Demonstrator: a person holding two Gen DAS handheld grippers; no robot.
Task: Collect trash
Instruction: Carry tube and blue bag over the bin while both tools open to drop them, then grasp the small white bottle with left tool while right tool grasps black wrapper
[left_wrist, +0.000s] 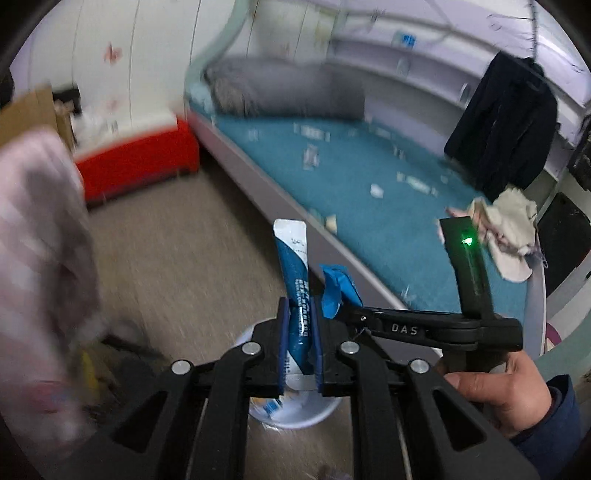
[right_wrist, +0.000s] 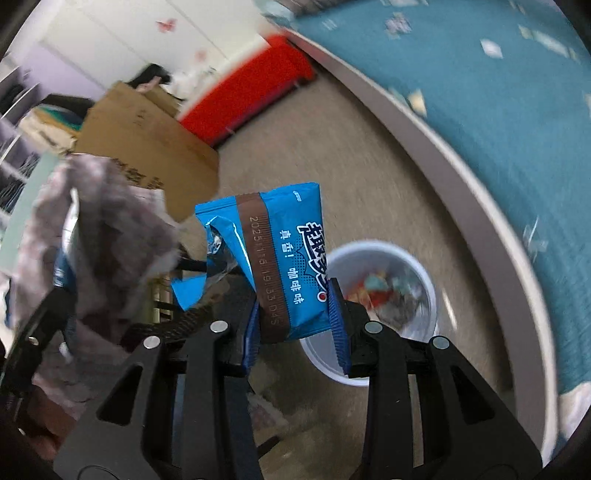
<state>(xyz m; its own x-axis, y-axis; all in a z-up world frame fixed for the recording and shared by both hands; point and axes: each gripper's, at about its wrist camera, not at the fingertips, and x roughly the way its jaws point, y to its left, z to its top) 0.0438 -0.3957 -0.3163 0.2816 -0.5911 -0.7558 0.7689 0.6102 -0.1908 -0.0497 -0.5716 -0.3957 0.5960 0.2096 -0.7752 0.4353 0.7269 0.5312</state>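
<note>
One teal bed (left_wrist: 369, 192), beige floor (left_wrist: 192, 251)

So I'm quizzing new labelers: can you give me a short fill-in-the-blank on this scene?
1. The left gripper is shut on a slim blue and white ____.
2. The right gripper grips a blue ____ wrapper.
3. Below both grippers stands a white ____ on the floor.
4. Scraps litter the ____ bedspread.

Missing: sachet; snack; bin; teal

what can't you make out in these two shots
- Left wrist view: white bin mostly hidden behind the left gripper and its blue sachet.
- Right wrist view: bin contents motion-blurred, unidentifiable.
- Both views: scraps on the teal bed too small and blurred.
</note>
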